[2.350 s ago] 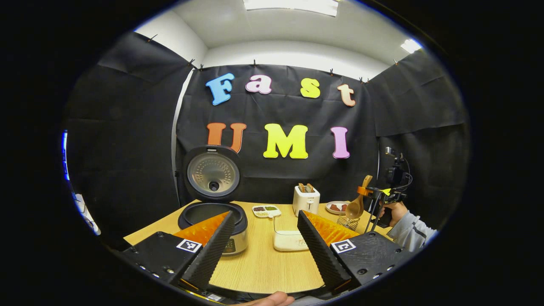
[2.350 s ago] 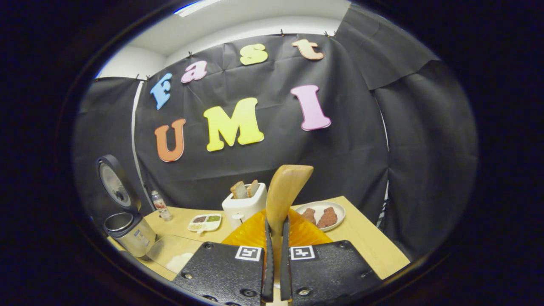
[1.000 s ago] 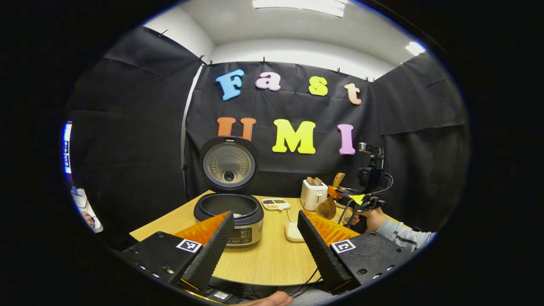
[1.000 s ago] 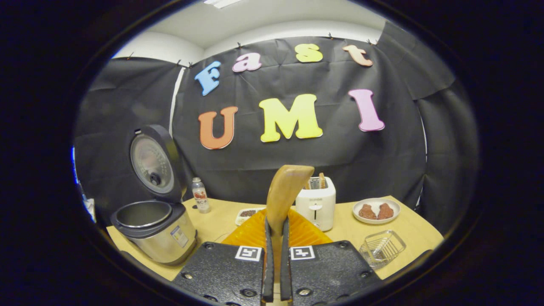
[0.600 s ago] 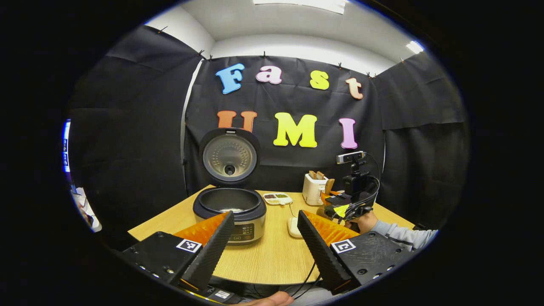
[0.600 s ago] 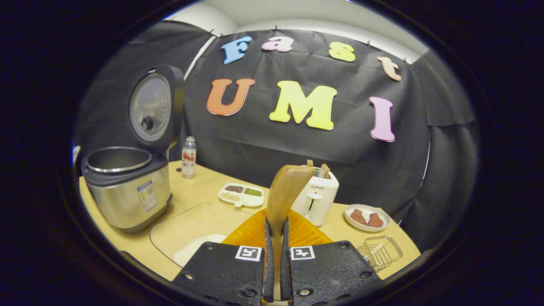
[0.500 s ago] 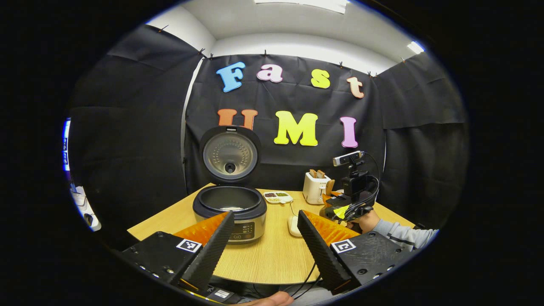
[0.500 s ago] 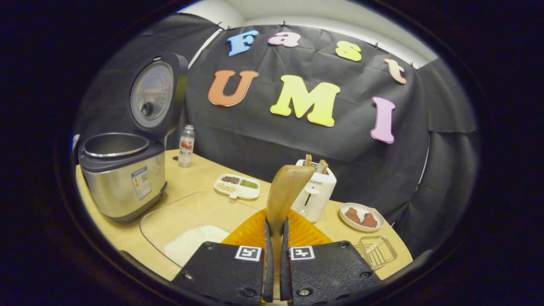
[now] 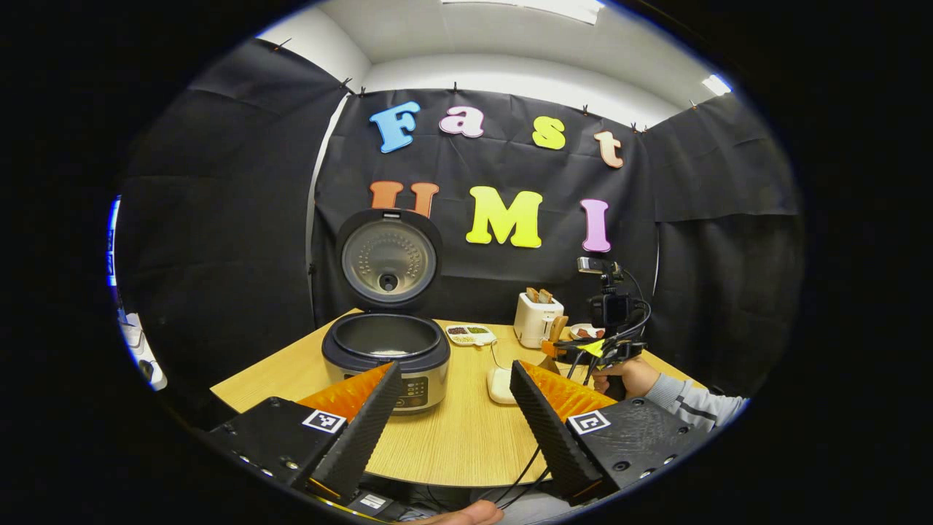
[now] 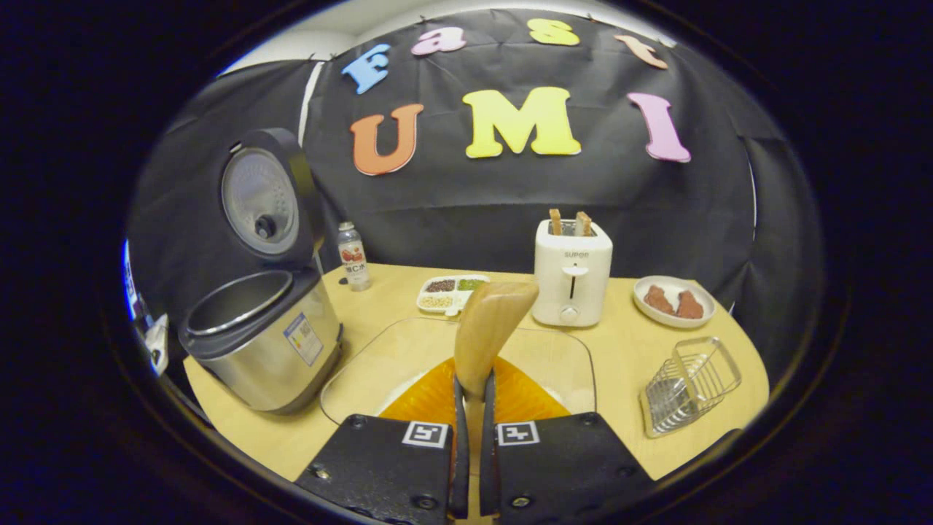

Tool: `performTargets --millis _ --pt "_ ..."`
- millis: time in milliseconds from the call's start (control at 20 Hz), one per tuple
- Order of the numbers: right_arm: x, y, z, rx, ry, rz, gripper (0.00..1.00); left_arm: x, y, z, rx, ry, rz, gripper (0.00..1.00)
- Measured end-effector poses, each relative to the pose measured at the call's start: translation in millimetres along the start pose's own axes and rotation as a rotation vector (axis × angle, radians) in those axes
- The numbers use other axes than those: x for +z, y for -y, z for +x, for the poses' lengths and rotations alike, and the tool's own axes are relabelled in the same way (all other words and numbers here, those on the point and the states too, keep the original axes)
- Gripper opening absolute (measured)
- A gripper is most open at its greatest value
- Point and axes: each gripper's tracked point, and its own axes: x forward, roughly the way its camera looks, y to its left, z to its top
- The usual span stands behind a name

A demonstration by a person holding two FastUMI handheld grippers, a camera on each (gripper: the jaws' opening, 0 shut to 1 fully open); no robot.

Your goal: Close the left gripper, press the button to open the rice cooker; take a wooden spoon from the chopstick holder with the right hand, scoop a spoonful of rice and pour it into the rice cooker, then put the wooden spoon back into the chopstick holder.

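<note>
grey striped sleeve (image 9: 692, 401), square-code tags (image 10: 427, 434)

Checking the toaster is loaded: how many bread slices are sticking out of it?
2. Both stand upright side by side in the slots of the white toaster at the back of the table: the left slice and the right slice.

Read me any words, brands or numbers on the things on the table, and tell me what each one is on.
No text can be quoted with confidence.
toaster: short brand word on the front, too small to read.
bottle: label too blurred to read.
rice cooker: side sticker, print too small to read.
</note>
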Motion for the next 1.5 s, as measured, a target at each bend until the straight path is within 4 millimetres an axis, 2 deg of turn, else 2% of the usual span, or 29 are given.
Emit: performTargets --millis 250,550,750,950,1100,1300,1500 --pt "-4.2 -14.5 7.5 0.015 0.017 0.216 0.11 -1.6 0.2 3.6 0.005 -0.002 0.0 0.95" --pt "-4.5 -34.1 19.9 0.066 0.007 0.389 0.11 -10.6 -8.5 6.1 0.023 -0.018 -0.012 0.95" --pt "-7.6 -26.6 21.6 0.119 -0.006 0.521 0.11 -14.9 -9.6 9.2 0.026 -0.019 -0.032 0.95" --pt "-1.1 -30.2 21.5 0.174 -0.005 0.658 0.11 -22.3 -11.0 13.2 0.032 -0.039 -0.028 0.95" --pt "-2.0 -23.4 21.5 0.155 -0.005 0.685 0.11 -20.3 -11.8 13.7 0.039 -0.036 -0.019 0.95" --pt "4.2 6.6 13.4 0.128 0.034 0.819 0.11 -21.2 -15.9 13.5 0.055 -0.041 -0.021 0.95" --pt "15.3 36.0 -1.5 0.13 0.109 0.965 0.11 -18.4 -6.5 13.7 0.048 -0.033 -0.011 0.95"
